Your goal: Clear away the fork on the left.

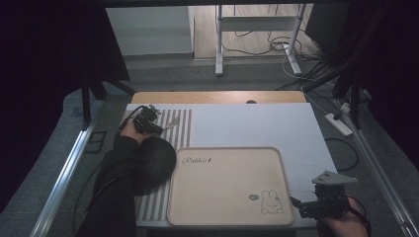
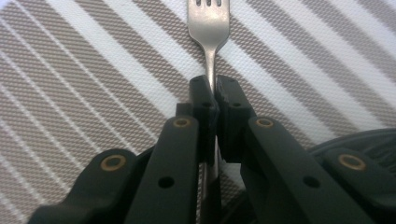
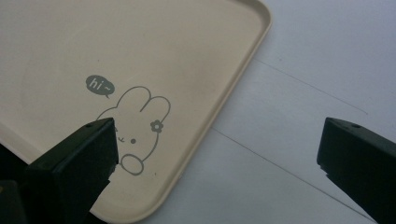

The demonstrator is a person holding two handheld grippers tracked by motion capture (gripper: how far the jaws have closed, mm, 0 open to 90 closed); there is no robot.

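from the high view, my left gripper (image 1: 146,120) sits beyond the tray's (image 1: 227,185) far left corner, over the striped mat (image 1: 182,127), where a fork (image 1: 171,122) lies. my left forearm reaches forward along the tray's left side, sleeve over a dark round thing i can't identify. my right gripper (image 1: 316,205) waits just off the tray's near right corner, hand low at the table's (image 1: 257,123) edge, probably kept clear until needed.

in the left gripper view, my jaws are clamped together on the fork's (image 2: 209,28) neck just below the tines, which point away from me. i judge the narrow neck gives the firmest hold for lifting.

in the right gripper view, my jaws stand wide apart, holding nothing, straddling the tray's (image 3: 219,116) rim beside its rabbit drawing (image 3: 137,123).
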